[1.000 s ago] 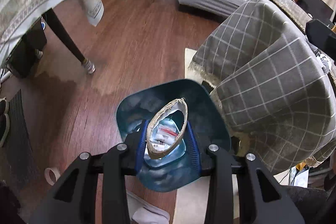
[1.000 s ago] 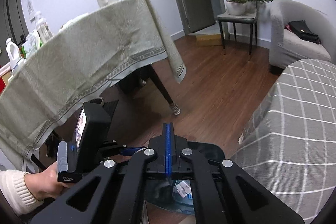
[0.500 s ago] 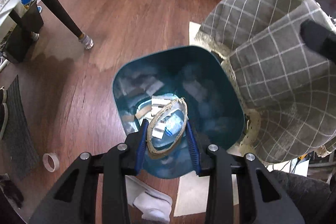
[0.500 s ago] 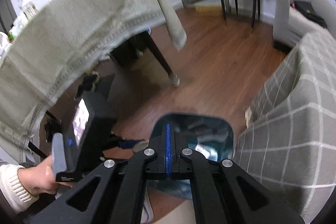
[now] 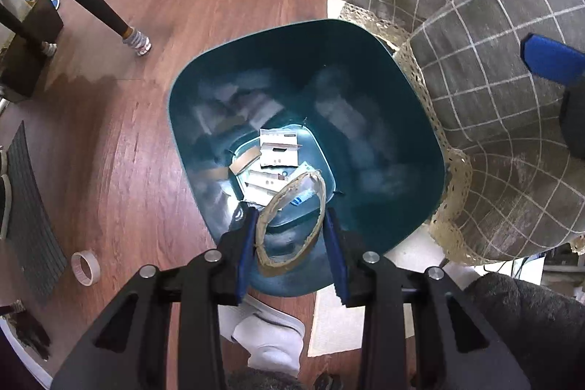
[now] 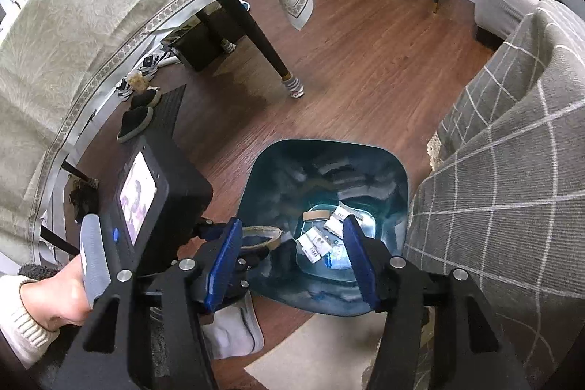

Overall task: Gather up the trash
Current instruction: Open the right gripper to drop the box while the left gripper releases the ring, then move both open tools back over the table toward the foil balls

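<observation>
Over the last second you brought both grippers down over the teal bin [image 5: 365, 68], and the jaws of your right gripper [image 6: 292, 256] had just been opening, with nothing between them. They now stood apart above the paper scraps [image 6: 321, 240] on the bin's floor. Your left gripper [image 5: 290, 236] was clamped on the cardboard ring [image 5: 292, 218], squeezed oval, inside the bin's mouth, so 1 release should finish it. A tape roll [image 5: 86, 267] lay on the floor beside the bin; the checked sofa cover [image 5: 493, 97] crowded the bin's far side.
</observation>
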### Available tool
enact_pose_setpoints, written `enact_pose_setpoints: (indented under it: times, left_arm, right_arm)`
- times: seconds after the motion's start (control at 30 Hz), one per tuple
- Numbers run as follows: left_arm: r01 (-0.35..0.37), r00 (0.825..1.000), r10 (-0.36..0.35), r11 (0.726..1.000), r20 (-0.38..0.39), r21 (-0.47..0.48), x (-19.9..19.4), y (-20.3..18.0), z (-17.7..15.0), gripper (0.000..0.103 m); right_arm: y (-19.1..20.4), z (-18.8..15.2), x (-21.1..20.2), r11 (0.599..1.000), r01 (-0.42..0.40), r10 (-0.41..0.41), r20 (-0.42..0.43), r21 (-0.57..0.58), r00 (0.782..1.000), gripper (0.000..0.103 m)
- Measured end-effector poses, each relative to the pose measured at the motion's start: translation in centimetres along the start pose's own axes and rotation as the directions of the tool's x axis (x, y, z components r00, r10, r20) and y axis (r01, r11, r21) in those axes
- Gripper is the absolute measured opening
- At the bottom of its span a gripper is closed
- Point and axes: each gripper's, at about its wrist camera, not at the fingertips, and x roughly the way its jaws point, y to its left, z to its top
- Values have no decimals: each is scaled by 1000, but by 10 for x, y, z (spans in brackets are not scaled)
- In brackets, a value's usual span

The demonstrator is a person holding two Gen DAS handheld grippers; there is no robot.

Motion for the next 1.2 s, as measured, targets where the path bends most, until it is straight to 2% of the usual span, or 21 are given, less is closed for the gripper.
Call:
enact_pose_setpoints:
  times: [0.17,0.2,0.3,0.4,0.5,0.63,0.83,1.0,1.2]
  left_arm:
    - [2,1000,-2,1000,-28,0,6,-3,-2,44]
    - [9,1000,-9,1000,-28,-2,6,-2,-2,48]
    - [19,1000,-19,1000,-12,-21,1,2,-1,50]
    - [37,999,-36,998,25,-46,-8,7,1,53]
    - [22,997,-19,999,80,-43,-23,6,4,58]
    - [58,989,-51,997,138,-47,-40,5,7,61]
    - [51,979,-38,997,200,-57,-56,9,11,61]
    - [35,962,-19,998,272,-53,-79,8,15,61]
    - [52,927,-34,998,374,-38,-109,1,21,61]
  right_arm:
    - [-5,3,-2,1000,4,-4,10,18,1000,64]
    - [-5,4,-2,1000,-4,4,14,25,1000,65]
    - [-8,4,-3,999,-8,8,18,31,1000,66]
    - [-7,5,-3,1000,-3,2,17,28,1000,66]
    - [-7,5,-4,1000,-5,4,20,27,1000,66]
    - [-7,8,-12,999,-15,13,56,32,998,66]
    - [-1,13,-42,998,-58,57,183,1,982,66]
    - [-1,15,-68,998,-58,60,282,-15,958,66]
    - [-11,13,-92,1000,-25,28,351,-13,936,67]
